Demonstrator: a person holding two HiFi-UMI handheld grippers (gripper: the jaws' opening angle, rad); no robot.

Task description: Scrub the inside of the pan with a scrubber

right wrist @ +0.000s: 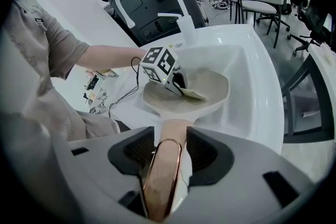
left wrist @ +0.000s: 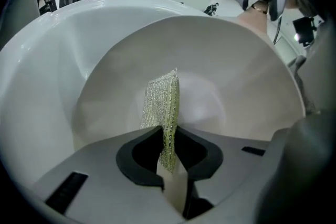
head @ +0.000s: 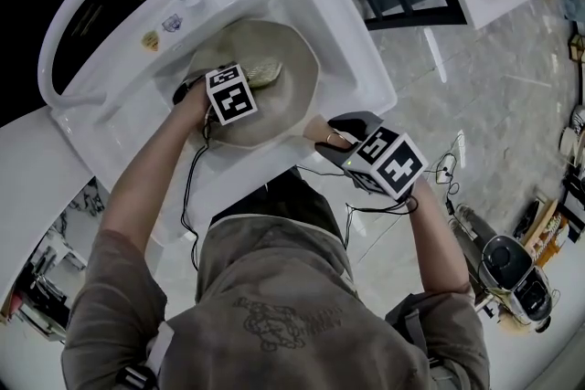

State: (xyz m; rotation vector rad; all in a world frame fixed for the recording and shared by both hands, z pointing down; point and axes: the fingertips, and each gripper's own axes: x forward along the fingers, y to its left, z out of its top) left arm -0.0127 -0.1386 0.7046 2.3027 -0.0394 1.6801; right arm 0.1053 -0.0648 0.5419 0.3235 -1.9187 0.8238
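Green scrubber [left wrist: 165, 107] between left jaws, inside pan [left wrist: 236, 71]

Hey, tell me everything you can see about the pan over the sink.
The pan is round, shallow and pale cream, matte inside, with a rosy, copper-toned handle. It sits open side up over the basin of the white sink. The right gripper is clamped on the handle, and the left gripper holds a yellow-green mesh scrubber against the pan's inner surface.
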